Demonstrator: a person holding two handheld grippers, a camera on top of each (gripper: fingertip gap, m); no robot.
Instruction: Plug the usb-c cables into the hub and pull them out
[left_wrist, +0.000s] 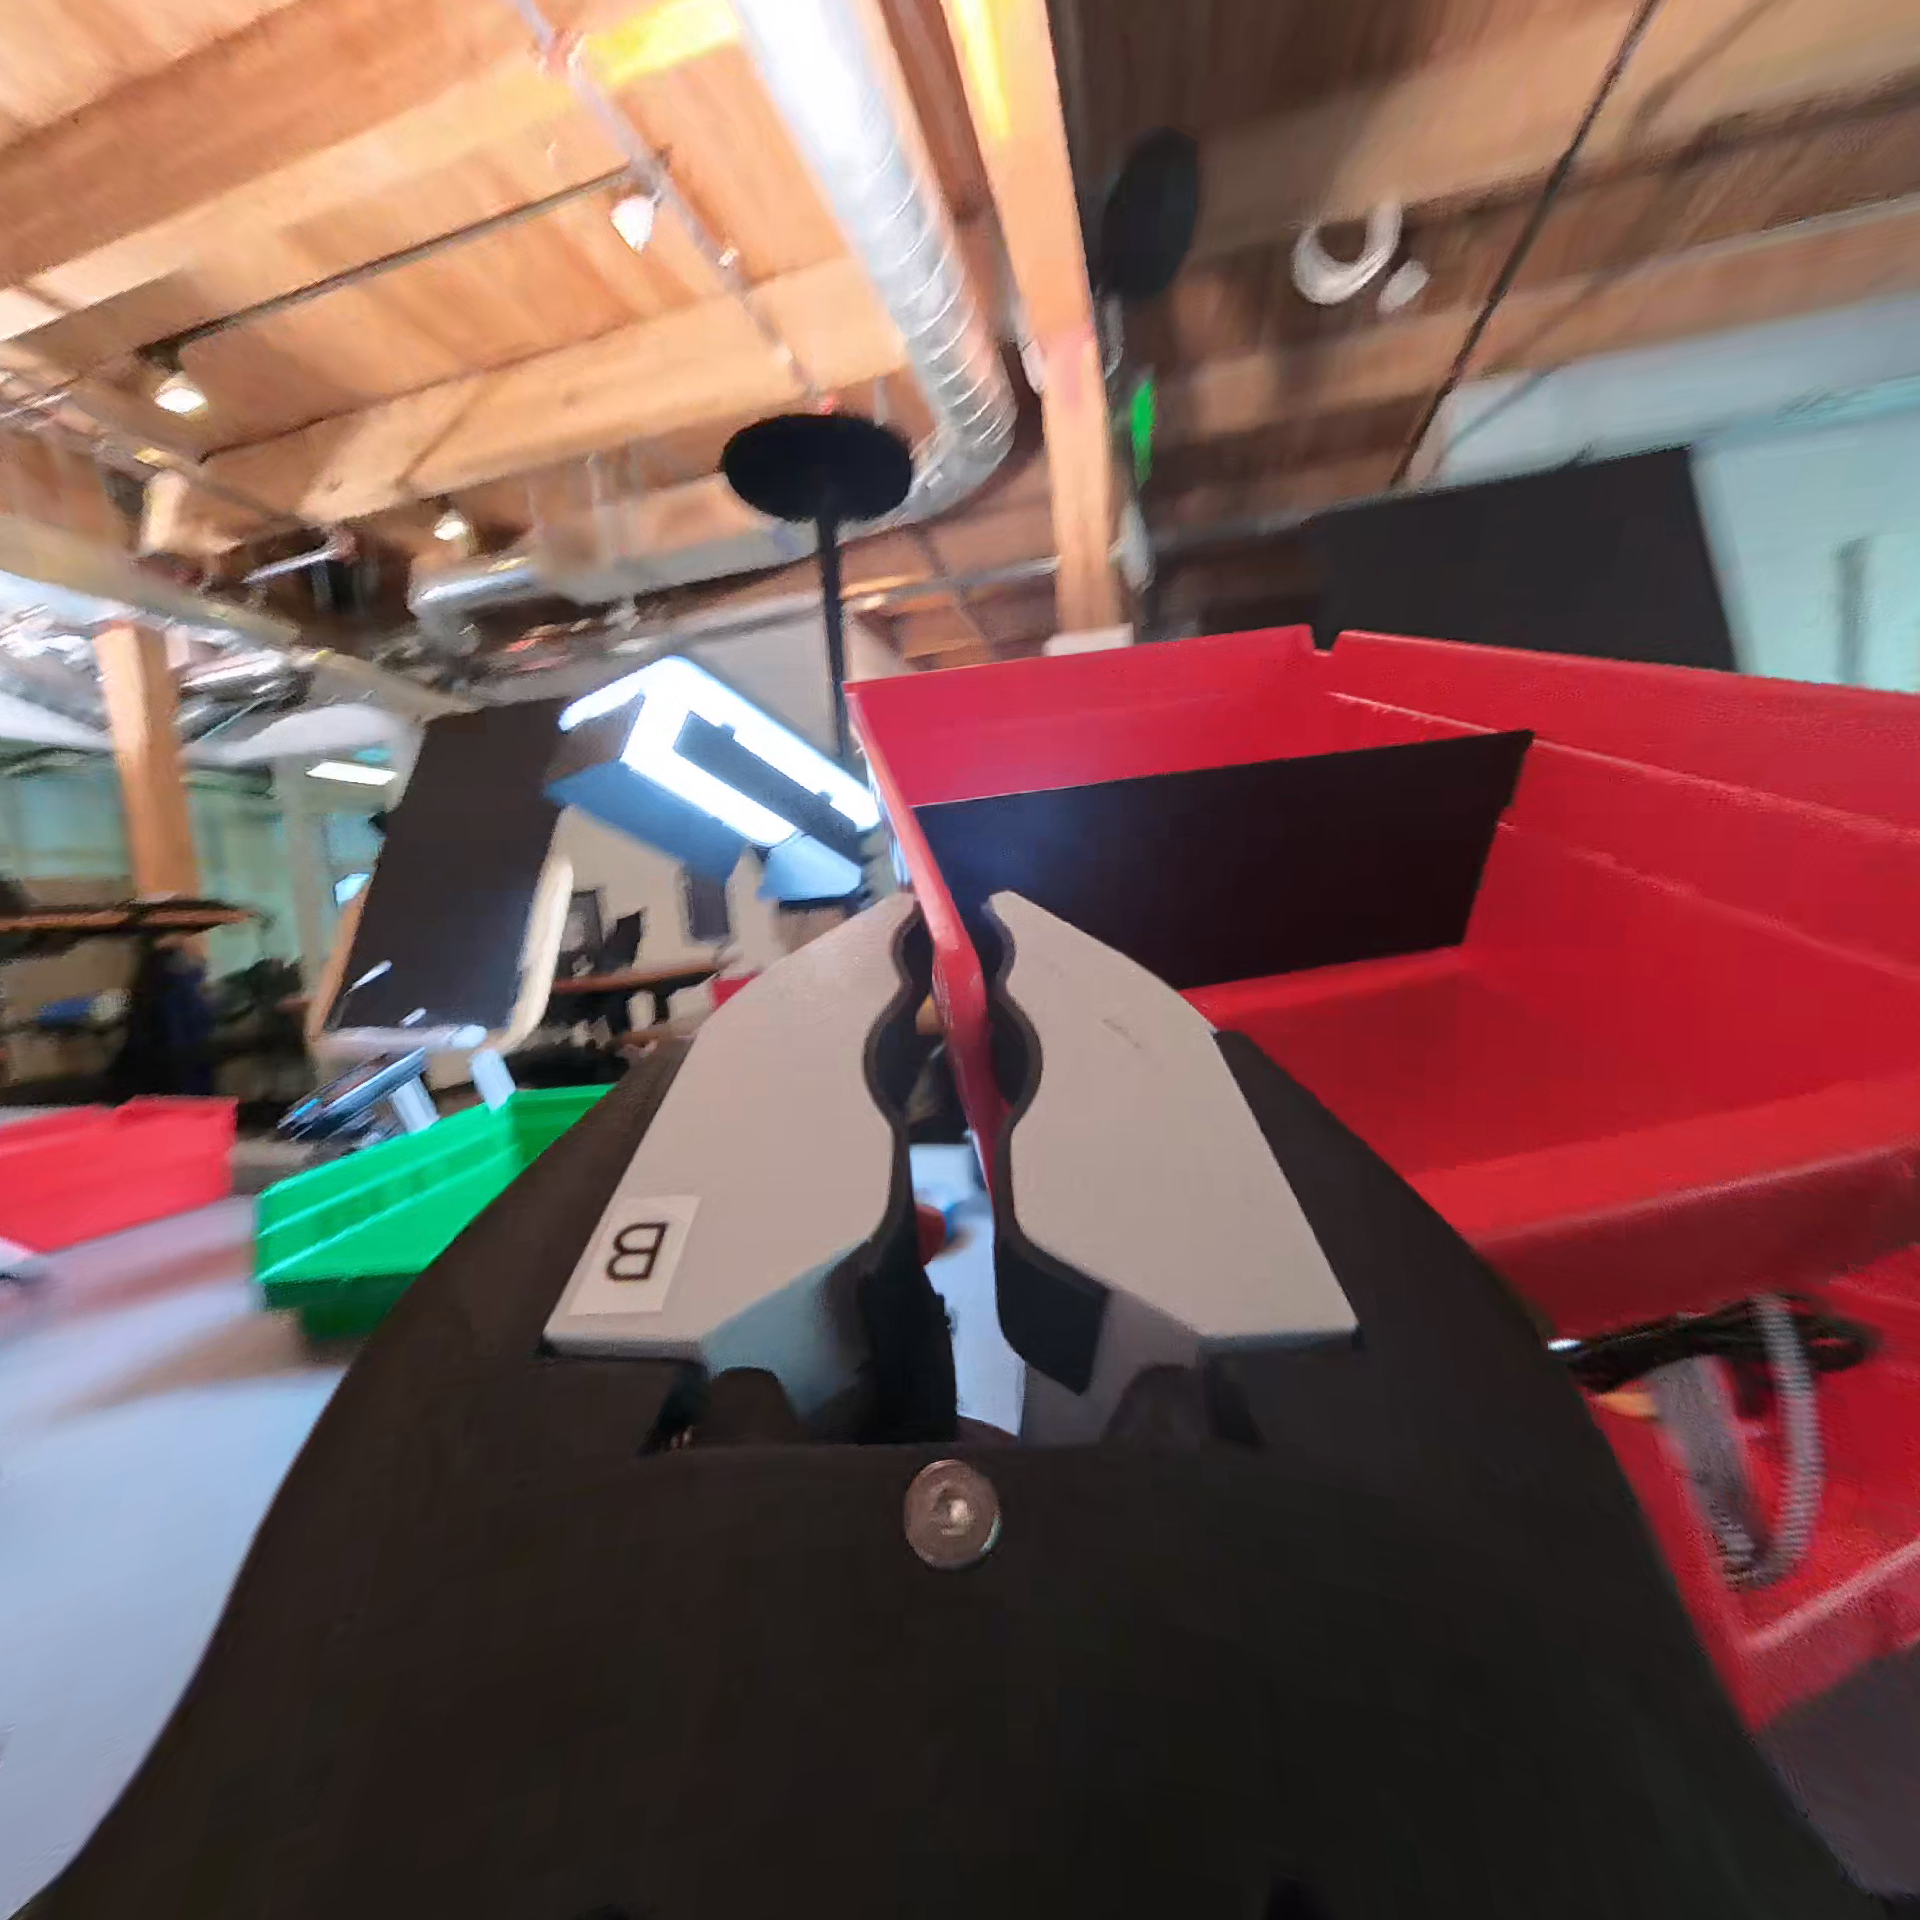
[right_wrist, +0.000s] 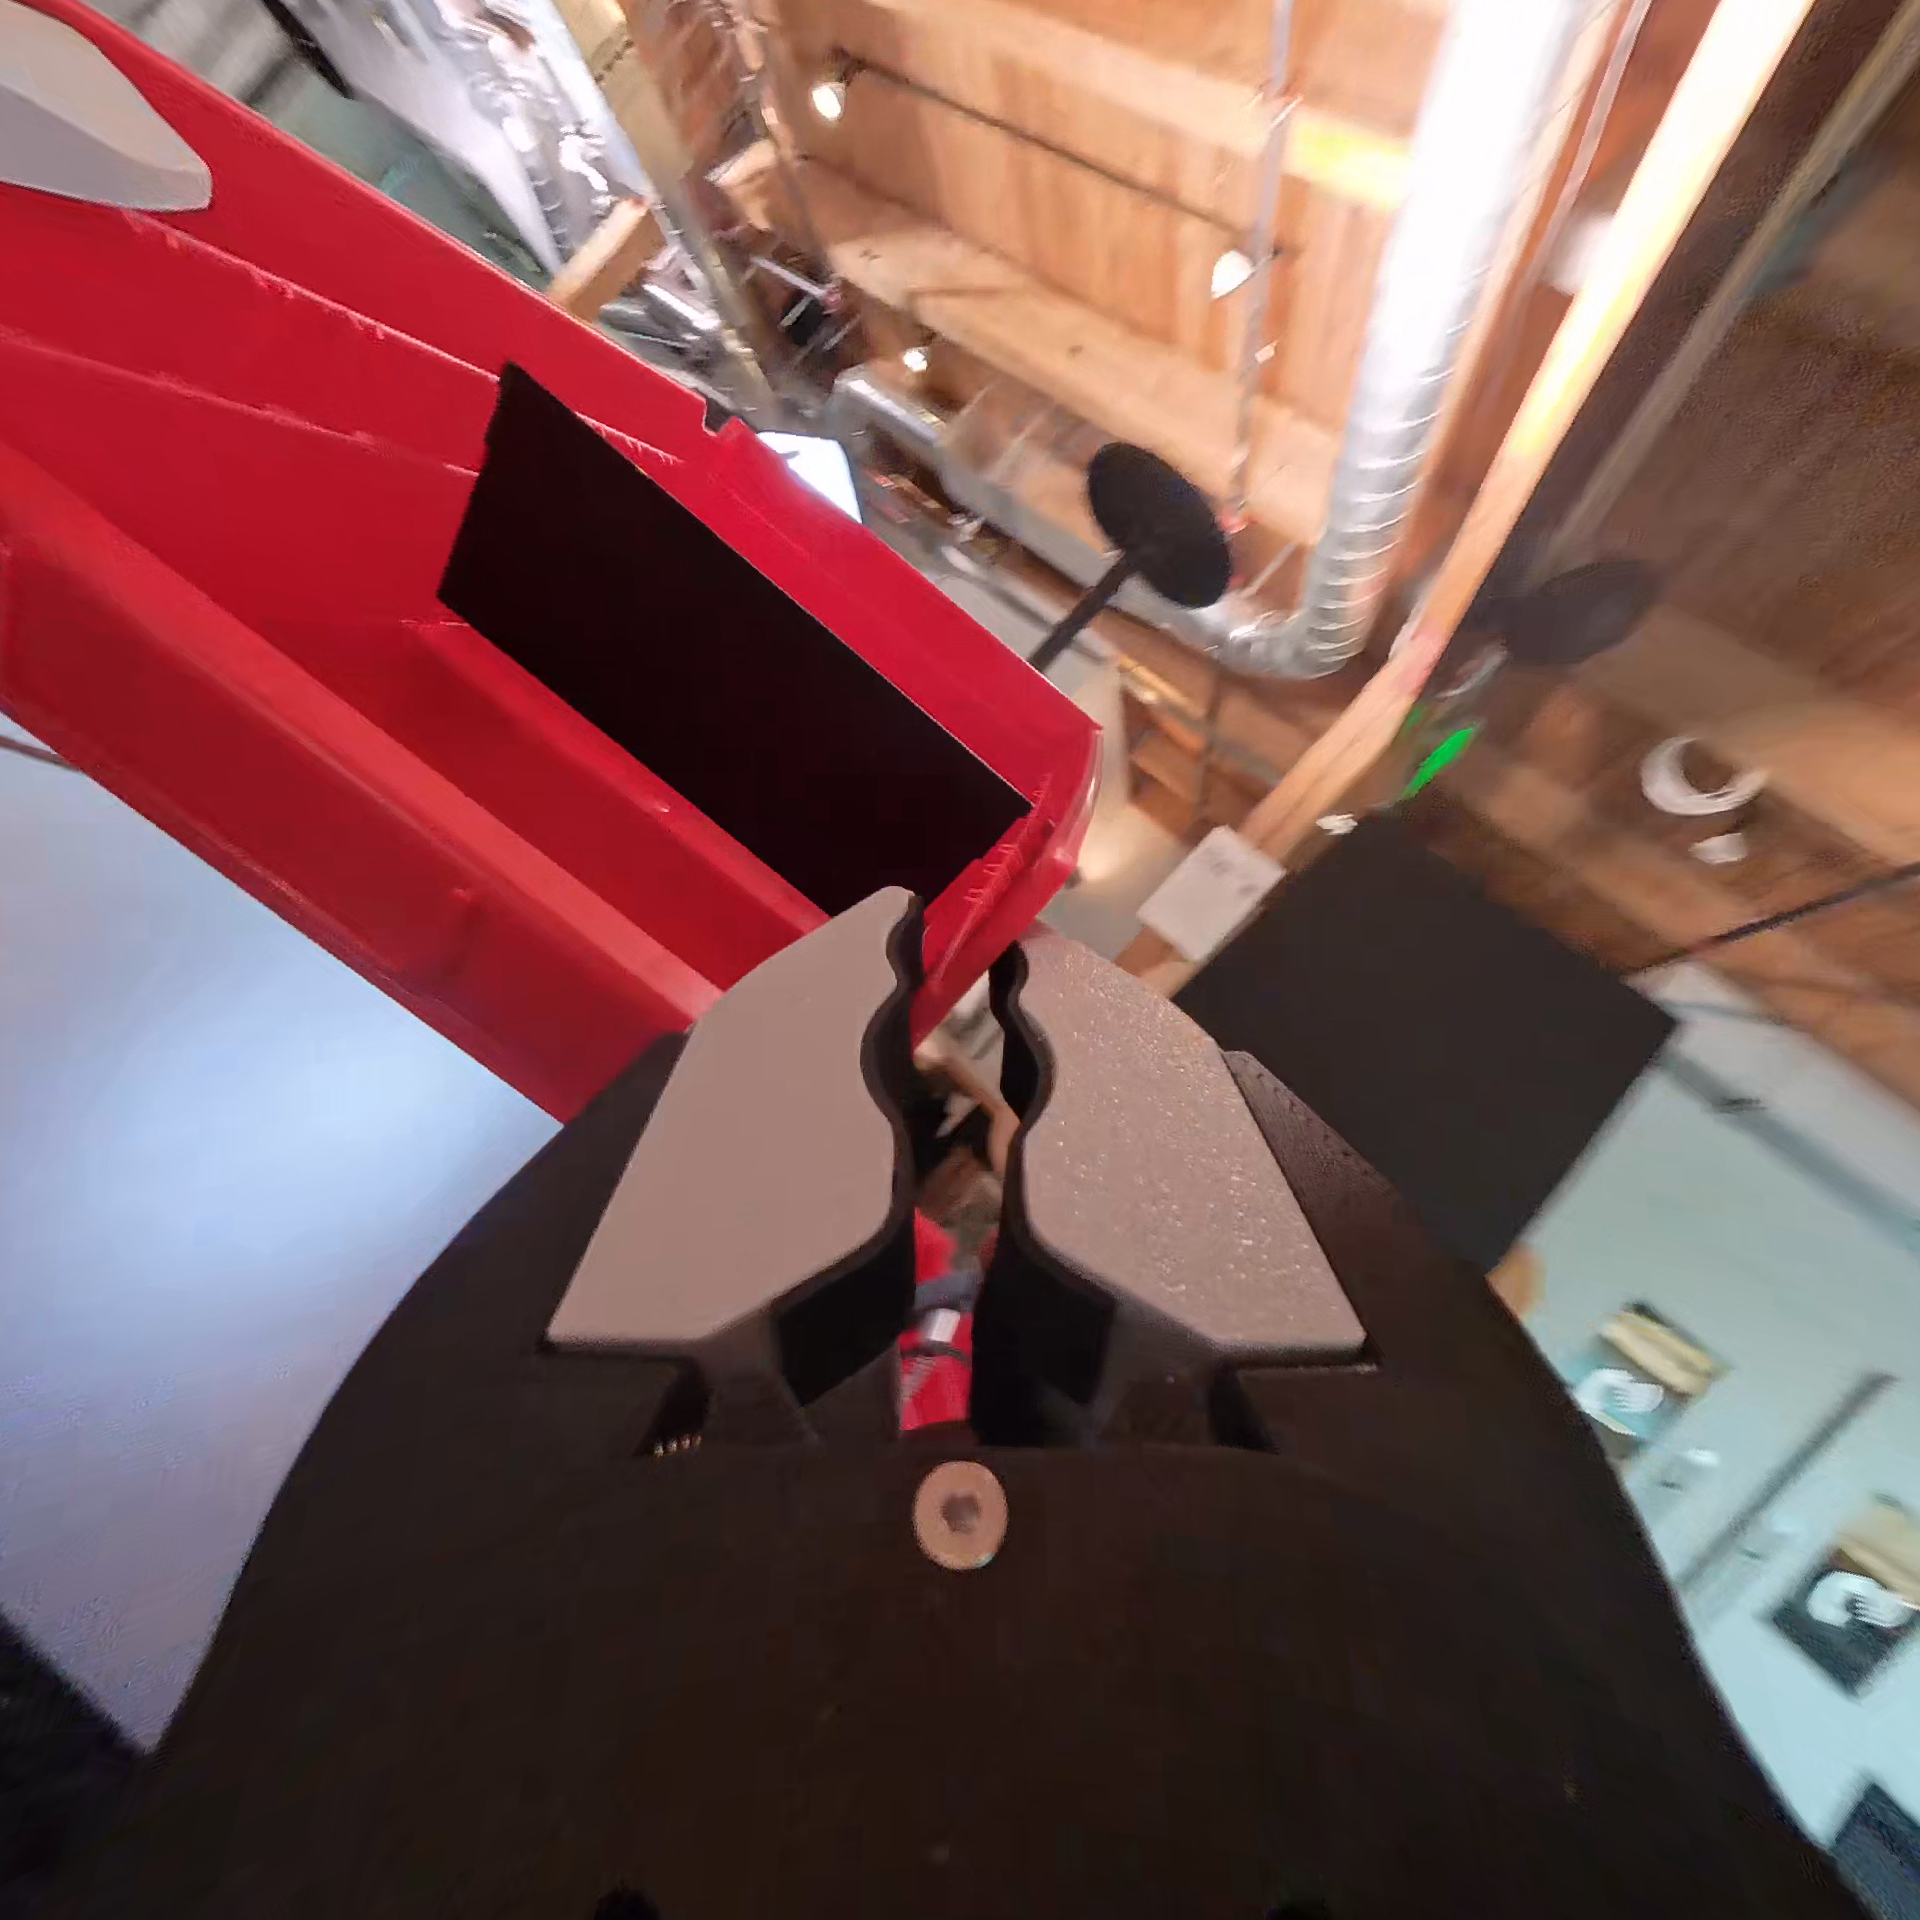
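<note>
A red plastic bin (left_wrist: 1558, 1091) with a black divider (left_wrist: 1195, 862) fills the right of the left wrist view. My left gripper (left_wrist: 956, 920) is shut on the bin's near side wall, which runs between its fingers. A braided cable (left_wrist: 1756, 1455) lies in the bin at the lower right. No hub shows. In the right wrist view the same bin (right_wrist: 260, 520) with its divider (right_wrist: 707, 655) slants across the upper left, tilted against the ceiling. My right gripper (right_wrist: 961, 930) is shut on the bin's rim at a corner.
A green bin (left_wrist: 416, 1195) and another red bin (left_wrist: 104, 1153) stand on the white table (left_wrist: 125, 1507) to the left. A black disc on a pole (left_wrist: 816, 468) rises behind. A black panel (right_wrist: 1434, 1039) stands at the right. Both views are blurred and angled up at the ceiling.
</note>
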